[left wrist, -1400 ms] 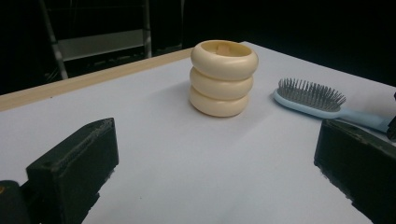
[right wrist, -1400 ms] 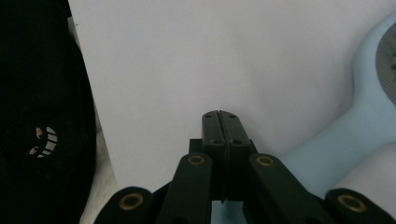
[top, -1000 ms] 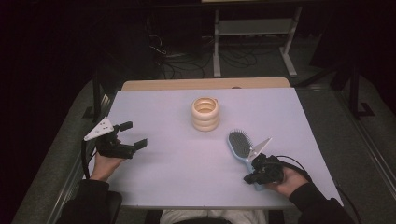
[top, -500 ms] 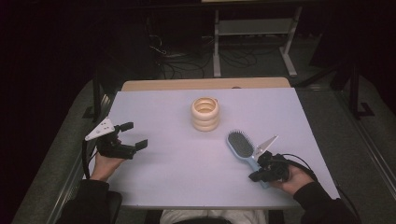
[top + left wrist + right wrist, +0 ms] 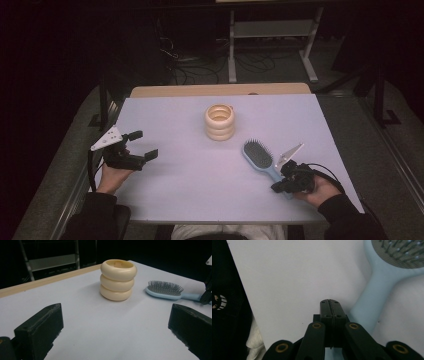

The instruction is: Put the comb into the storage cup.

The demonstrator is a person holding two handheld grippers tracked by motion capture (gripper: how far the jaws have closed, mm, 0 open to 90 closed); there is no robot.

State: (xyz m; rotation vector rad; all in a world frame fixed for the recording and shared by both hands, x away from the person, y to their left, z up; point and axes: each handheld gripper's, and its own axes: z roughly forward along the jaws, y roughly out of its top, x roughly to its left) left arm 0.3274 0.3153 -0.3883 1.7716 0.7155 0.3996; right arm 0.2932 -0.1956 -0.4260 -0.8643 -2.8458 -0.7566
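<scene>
A cream holder shaped like three stacked rings [image 5: 219, 122] stands upright at the table's middle, also seen in the left gripper view [image 5: 118, 280]. A light blue hairbrush [image 5: 258, 156] lies bristles up to its right, handle pointing toward the near right. My right gripper [image 5: 276, 188] rests on the table at the handle's end, its jaws pressed shut with nothing between them. In the right gripper view the shut gripper [image 5: 330, 302] sits just left of the brush handle [image 5: 367, 302]. My left gripper [image 5: 144, 144] hovers open at the table's left side, nothing between its fingers.
The white table [image 5: 180, 190] has a wooden strip [image 5: 220, 90] along its far edge. A metal stand [image 5: 270, 30] and cables are on the dark floor beyond. The near edge lies close behind my right gripper.
My right hand has shifted slightly to the right beside the brush handle. The left gripper, the brush and the ring holder have stayed put.
</scene>
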